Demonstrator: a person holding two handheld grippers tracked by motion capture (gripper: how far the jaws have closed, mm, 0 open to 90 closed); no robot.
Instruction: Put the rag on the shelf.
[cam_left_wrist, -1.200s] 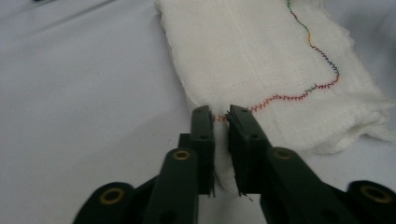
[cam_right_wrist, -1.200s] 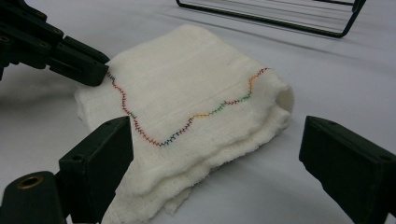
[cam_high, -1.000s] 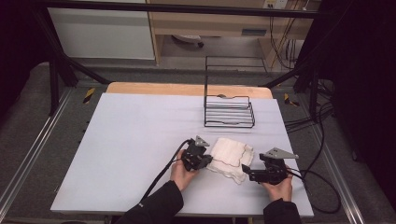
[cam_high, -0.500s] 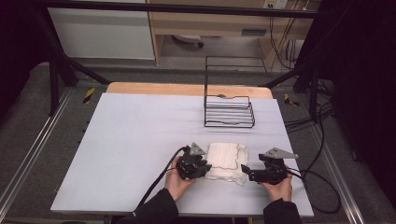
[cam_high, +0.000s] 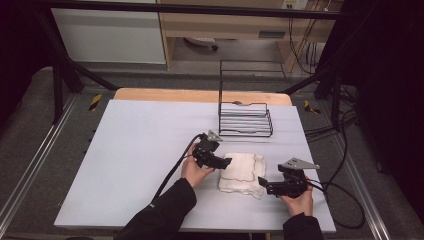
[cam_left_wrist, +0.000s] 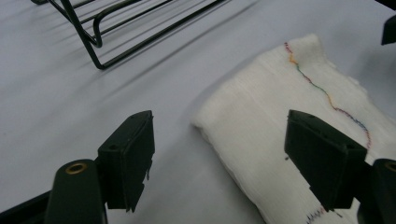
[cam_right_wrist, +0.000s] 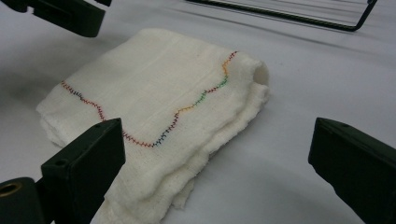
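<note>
Table, covered in a pale sheet, takes up most of the high view, with bare wood showing along its far edge at twelve o'clock. Rack, a black wire one with an upright back frame, stands on the sheet at about one o'clock from the table's middle; its lower bars also show at eleven o'clock in the left gripper view. Cloth, white and folded into a thick pad with a wavy line of coloured stitching, lies flat on the sheet at six o'clock from the rack, well apart from it, between the two hands. Left gripper sits at nine o'clock of the cloth, its jaw tip over the cloth's left edge; its jaws have just been opening and stand spread, one over bare sheet and one above the cloth, gripping nothing. Right gripper rests at five o'clock of the cloth, pointing at its near right corner; its jaws have also just been opening and stand wide, the cloth lying ahead of them untouched
</note>
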